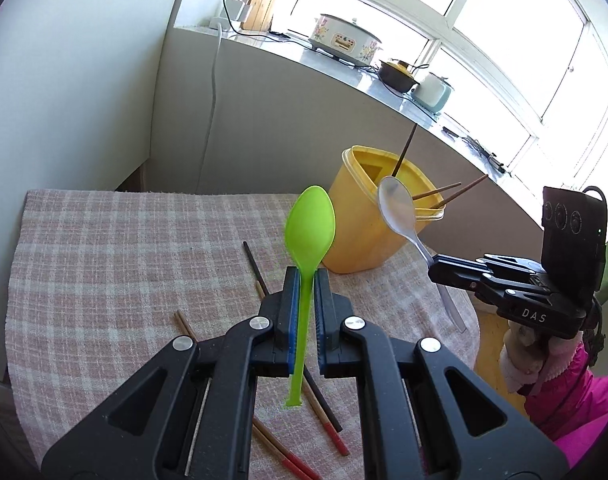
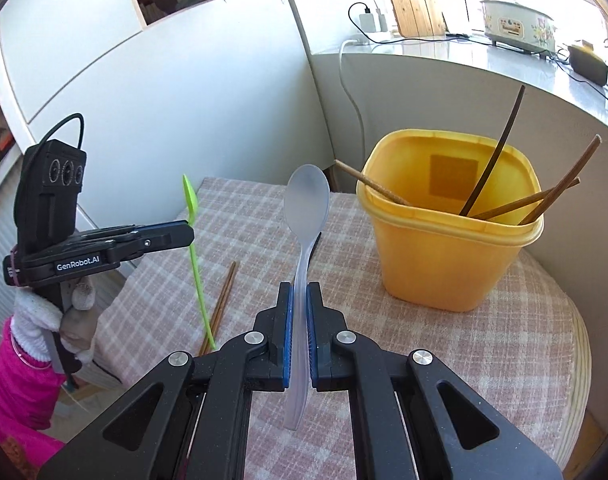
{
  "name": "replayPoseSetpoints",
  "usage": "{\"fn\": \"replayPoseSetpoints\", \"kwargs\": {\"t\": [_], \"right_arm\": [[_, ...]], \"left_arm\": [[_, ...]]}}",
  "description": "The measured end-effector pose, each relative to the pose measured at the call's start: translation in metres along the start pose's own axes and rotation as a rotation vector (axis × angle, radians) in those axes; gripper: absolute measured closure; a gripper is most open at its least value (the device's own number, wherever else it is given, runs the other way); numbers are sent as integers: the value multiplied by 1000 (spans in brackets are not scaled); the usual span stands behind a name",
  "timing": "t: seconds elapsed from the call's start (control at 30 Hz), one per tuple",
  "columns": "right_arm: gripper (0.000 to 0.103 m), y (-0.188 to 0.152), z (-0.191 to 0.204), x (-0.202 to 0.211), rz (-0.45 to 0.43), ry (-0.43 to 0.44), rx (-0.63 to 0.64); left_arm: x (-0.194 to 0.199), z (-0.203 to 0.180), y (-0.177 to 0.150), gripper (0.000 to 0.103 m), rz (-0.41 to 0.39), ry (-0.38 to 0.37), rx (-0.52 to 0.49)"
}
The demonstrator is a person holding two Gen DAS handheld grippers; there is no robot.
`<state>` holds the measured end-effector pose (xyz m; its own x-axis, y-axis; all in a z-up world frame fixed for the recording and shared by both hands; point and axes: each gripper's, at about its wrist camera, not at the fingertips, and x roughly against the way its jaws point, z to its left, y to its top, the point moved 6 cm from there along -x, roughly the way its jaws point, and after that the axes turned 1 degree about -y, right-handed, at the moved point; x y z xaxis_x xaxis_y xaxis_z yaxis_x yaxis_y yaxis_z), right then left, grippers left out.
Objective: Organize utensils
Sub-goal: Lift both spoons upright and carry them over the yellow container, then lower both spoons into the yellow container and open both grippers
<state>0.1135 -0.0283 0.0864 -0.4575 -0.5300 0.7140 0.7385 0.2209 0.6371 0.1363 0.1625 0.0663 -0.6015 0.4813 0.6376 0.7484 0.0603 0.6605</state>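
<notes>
So both hands are busy here. The left hand-held gripper [image 1: 304, 280] is clamped tight on the handle of a green spoon [image 1: 309, 226], bowl end sticking up past the fingertips, the spoon clear of the table. The right hand-held gripper [image 2: 300, 292] is doing the same with a clear spoon [image 2: 305, 204], its handle pinched between the blue pads and the bowl pointing up and away.

Both spoons sit in the air near the yellow tub [image 2: 449, 240], which stands at the far right side of the table [image 2: 483, 344] on a pink checked cloth [image 1: 104, 260]. The tub already has several brown chopsticks [image 2: 555, 196] leaning inside it, tips poking over the rim.

More chopsticks [image 1: 260, 276] are lying loose on the cloth below the left gripper, some with red ends [image 1: 337, 438], and a pair [image 2: 224, 300] shows beside the green spoon's handle in the right view. A gloved hand in a pink sleeve [image 2: 20, 376] holds the left tool.
</notes>
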Motion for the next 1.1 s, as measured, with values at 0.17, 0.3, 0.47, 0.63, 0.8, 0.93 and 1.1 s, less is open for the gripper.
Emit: {"fn": "replayPoseSetpoints", "kwargs": {"t": [0.17,0.3,0.47,0.63,0.8,0.93,1.1], "right_arm": [[98,15,-12,11,-64,-23,-21],[98,31,-24,23,-118,-52,-37],[98,47,-38,27,-185,-94,-54],[98,65,-56,24,-236,-106,-101],[98,80,-62,20,-265,-136,-94],[98,89,-69,12,-282,-178,-82],[98,95,-82,3,-296,-225,-106]], "left_arm": [[4,-13,19,98,-40,-26,-21],[3,-24,36,98,-66,-46,-35],[-2,-39,59,98,-92,-68,-58],[-11,-51,85,98,-111,-86,-72],[-14,-59,108,98,-138,-102,-75],[-15,-65,122,98,-153,-99,-94],[-18,-68,137,98,-174,-100,-100]]}}
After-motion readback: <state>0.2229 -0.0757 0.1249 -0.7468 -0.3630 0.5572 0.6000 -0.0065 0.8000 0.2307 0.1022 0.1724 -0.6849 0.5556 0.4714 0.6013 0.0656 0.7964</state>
